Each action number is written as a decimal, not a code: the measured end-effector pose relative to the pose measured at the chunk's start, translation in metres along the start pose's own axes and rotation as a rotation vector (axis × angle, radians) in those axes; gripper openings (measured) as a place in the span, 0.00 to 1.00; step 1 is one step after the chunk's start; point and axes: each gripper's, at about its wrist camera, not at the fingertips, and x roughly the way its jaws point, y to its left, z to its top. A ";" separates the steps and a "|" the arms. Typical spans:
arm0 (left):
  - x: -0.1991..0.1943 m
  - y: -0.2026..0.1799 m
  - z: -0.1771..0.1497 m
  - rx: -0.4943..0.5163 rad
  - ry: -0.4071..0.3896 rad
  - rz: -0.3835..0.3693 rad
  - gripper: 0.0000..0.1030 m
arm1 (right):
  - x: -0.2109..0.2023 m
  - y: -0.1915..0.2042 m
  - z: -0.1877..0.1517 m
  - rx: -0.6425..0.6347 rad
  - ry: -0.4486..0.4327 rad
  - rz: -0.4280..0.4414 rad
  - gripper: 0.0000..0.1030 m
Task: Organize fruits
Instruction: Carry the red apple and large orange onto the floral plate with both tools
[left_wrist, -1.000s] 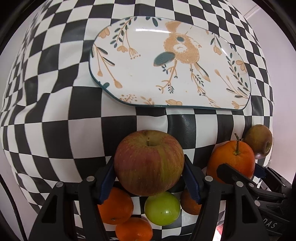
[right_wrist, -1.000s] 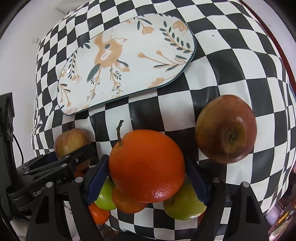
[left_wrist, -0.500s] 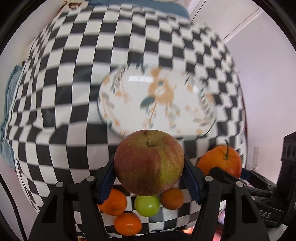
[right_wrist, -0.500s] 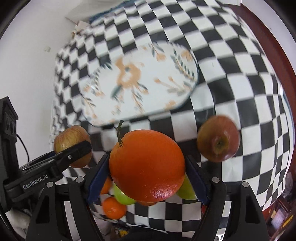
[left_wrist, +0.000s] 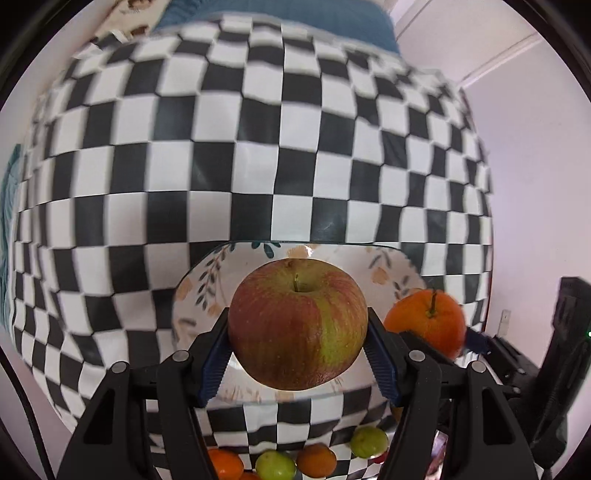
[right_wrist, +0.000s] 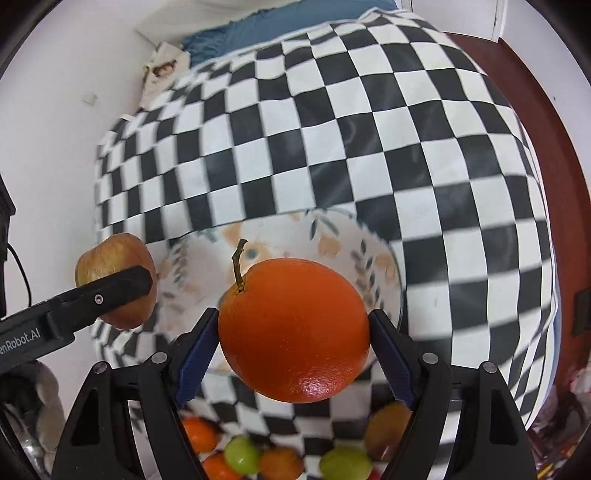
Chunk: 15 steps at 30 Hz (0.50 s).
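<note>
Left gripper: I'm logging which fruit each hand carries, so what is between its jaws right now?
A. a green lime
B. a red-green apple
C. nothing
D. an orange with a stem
B. In the left wrist view the left gripper is shut on the apple, above the plate; the orange is in the right gripper.

We see a smooth checkered tablecloth (right_wrist: 332, 122) with a soft sheen, like wipe-clean vinyl. The plate (left_wrist: 207, 291) looks like glazed ceramic, glossy under its printed leaves. The apple (left_wrist: 297, 325) has smooth, faintly speckled skin; the orange (right_wrist: 293, 330) is dimpled and shiny. Both the left gripper (left_wrist: 297, 363) and the right gripper (right_wrist: 293, 360) are matt black plastic with ribbed blue pads (left_wrist: 214, 363) and small metal screws.
</note>
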 end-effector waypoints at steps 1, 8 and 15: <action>0.010 0.001 0.006 -0.013 0.027 0.000 0.62 | 0.007 -0.001 0.007 -0.001 0.013 -0.008 0.80; 0.056 -0.004 0.023 -0.021 0.128 0.034 0.62 | 0.042 -0.002 0.030 -0.028 0.101 -0.042 0.80; 0.065 -0.006 0.024 -0.043 0.151 0.050 0.63 | 0.052 0.003 0.043 -0.061 0.158 -0.053 0.82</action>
